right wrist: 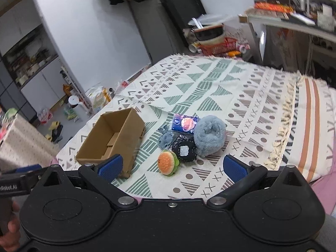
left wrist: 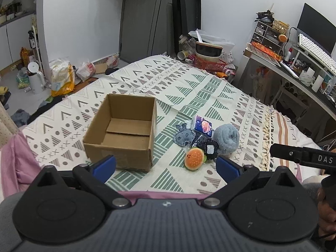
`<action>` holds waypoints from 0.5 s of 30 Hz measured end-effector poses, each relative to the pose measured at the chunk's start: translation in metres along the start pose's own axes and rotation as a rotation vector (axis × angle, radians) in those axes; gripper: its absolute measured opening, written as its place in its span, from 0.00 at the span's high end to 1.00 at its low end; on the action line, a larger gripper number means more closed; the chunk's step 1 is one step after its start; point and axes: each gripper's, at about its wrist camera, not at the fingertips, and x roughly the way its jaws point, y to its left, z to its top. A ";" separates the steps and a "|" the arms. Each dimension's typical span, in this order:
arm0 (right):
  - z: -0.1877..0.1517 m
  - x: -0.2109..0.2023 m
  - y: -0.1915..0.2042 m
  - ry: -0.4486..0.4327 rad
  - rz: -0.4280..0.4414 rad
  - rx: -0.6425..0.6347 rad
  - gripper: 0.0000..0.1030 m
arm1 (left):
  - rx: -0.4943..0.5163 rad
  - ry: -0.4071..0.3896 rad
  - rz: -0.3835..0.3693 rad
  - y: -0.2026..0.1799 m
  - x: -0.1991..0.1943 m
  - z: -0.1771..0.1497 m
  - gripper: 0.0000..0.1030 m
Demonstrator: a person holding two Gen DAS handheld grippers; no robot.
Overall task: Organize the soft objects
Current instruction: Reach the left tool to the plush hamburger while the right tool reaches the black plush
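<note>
My left claw [left wrist: 166, 166] hangs spread wide and empty above the near edge of the blanket [left wrist: 189, 88]; my right claw [right wrist: 172, 168] is likewise released. The box [left wrist: 124, 130] sits empty on the left. Just right of it huddle the burger [left wrist: 194, 159], black pouch [left wrist: 206, 148], grey plush [left wrist: 184, 137], fluffy roll [left wrist: 227, 138] and packet [left wrist: 202, 126], touching one another.

An open, empty cardboard box [left wrist: 121, 131] stands upright on the patterned bedspread [left wrist: 210, 88], toward its near left edge. Just right of it lies a cluster of soft things: a burger plush [left wrist: 194, 159] nearest the near edge, a black pouch [left wrist: 206, 148], a grey-blue plush [left wrist: 184, 136], a blue printed packet [left wrist: 202, 126], and a rolled grey-blue fluffy towel [left wrist: 227, 138] rightmost.
</note>
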 end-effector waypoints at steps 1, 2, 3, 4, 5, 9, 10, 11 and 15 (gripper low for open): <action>0.001 0.004 -0.002 0.003 0.002 0.011 0.01 | -0.006 0.002 -0.004 0.000 0.004 0.001 0.02; 0.003 0.009 -0.005 0.007 0.005 0.025 0.01 | -0.012 0.001 -0.008 0.001 0.008 0.002 0.04; 0.004 0.013 -0.008 0.013 0.007 0.036 0.01 | -0.018 0.000 -0.013 0.001 0.012 0.004 0.04; 0.004 0.018 -0.010 0.019 0.010 0.047 0.02 | -0.021 -0.001 -0.016 0.000 0.016 0.005 0.04; 0.005 0.023 -0.012 0.025 0.013 0.061 0.02 | -0.023 0.001 -0.017 0.000 0.021 0.006 0.04; 0.008 0.044 -0.022 0.057 0.022 0.127 0.07 | -0.017 0.020 -0.029 -0.005 0.040 0.010 0.04; 0.008 0.049 -0.024 0.064 0.023 0.141 0.08 | -0.017 0.026 -0.034 -0.007 0.045 0.011 0.04; 0.009 0.054 -0.026 0.069 0.025 0.155 0.08 | -0.016 0.031 -0.038 -0.009 0.049 0.011 0.04; 0.008 0.071 -0.035 0.094 0.033 0.217 0.10 | -0.022 0.052 -0.051 -0.014 0.070 0.014 0.09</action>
